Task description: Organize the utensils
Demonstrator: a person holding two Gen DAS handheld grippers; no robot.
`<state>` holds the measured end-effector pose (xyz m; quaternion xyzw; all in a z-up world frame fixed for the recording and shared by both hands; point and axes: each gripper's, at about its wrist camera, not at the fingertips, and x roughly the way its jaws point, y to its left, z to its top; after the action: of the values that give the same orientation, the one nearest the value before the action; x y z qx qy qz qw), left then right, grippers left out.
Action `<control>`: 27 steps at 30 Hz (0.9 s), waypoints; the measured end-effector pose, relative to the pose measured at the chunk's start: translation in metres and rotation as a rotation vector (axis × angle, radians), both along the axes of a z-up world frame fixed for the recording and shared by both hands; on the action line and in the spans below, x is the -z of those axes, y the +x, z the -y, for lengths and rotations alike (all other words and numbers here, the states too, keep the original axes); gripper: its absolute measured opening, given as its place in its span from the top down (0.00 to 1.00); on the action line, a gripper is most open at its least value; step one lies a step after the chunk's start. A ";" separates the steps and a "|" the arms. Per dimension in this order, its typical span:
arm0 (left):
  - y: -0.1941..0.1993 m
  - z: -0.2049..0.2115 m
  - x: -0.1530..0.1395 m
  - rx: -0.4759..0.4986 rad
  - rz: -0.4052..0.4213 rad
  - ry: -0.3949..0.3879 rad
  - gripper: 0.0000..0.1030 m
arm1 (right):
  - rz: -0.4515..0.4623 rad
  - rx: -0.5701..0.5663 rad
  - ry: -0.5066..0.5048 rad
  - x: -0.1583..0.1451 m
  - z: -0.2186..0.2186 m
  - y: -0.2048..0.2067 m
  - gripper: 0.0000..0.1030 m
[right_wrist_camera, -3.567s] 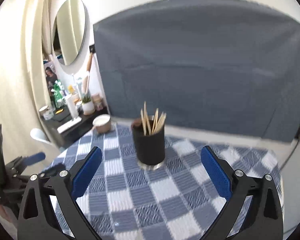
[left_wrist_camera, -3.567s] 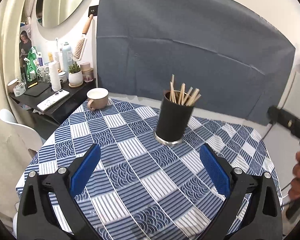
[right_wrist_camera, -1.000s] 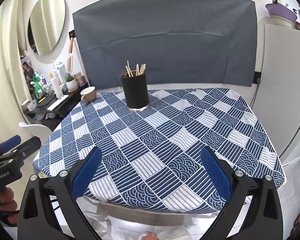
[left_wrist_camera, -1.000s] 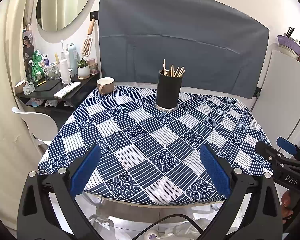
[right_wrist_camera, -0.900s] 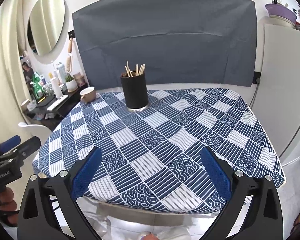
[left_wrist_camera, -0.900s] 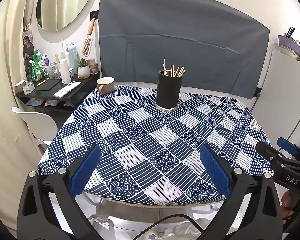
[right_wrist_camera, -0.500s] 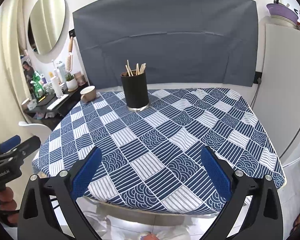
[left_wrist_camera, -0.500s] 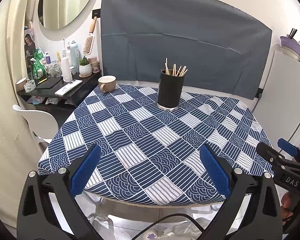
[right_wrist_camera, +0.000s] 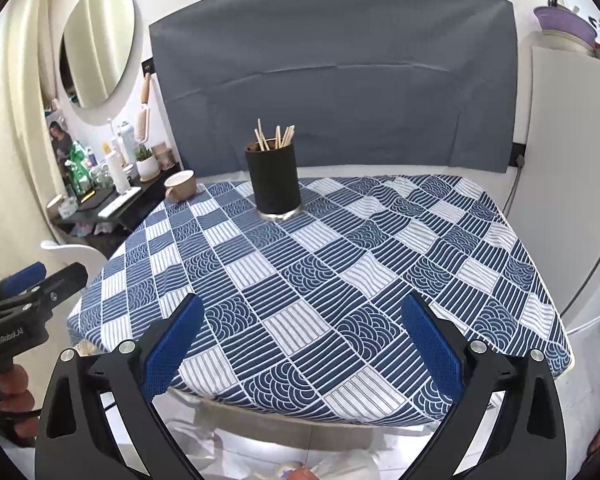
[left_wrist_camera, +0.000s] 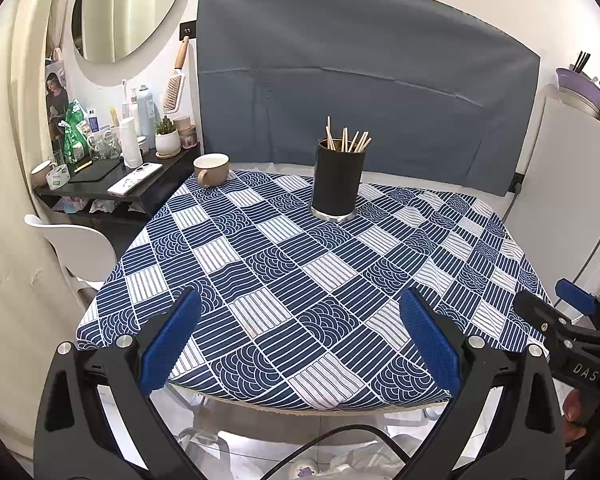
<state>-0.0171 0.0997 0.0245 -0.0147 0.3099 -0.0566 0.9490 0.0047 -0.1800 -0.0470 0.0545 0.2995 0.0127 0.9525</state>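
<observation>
A black cylindrical holder (left_wrist_camera: pixel 337 181) stands upright toward the far side of the checked surface (left_wrist_camera: pixel 284 280), with a fanned bundle of pale sticks (left_wrist_camera: pixel 348 139), probably chopsticks, leaning out of its open top.

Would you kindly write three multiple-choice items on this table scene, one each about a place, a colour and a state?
1. Where does the beige mug stand?
A. at the table's far left corner
B. inside the holder
C. on the white chair

2. What colour is the utensil holder?
A. white
B. black
C. purple

3. How does the left tool stand?
A. shut on a chopstick
B. shut on the mug
C. open and empty

Answers:
1. A: the mug sits on the checked tablecloth at its far left corner, by the black side shelf.
2. B: its body is black, with wooden sticks poking out.
3. C: its blue pads are wide apart with nothing between.
</observation>
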 end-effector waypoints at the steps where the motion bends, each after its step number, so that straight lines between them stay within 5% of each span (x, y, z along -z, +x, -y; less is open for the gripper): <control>1: 0.000 0.000 0.000 0.001 -0.001 0.001 0.06 | 0.001 0.008 0.001 0.000 0.001 -0.001 0.08; 27: 0.001 -0.002 0.005 0.000 -0.043 -0.027 0.06 | -0.005 0.046 0.005 0.003 0.008 -0.009 0.08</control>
<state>-0.0159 0.1018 0.0194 -0.0286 0.3295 -0.0606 0.9418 -0.0047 -0.1876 -0.0499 0.0637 0.3004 -0.0085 0.9516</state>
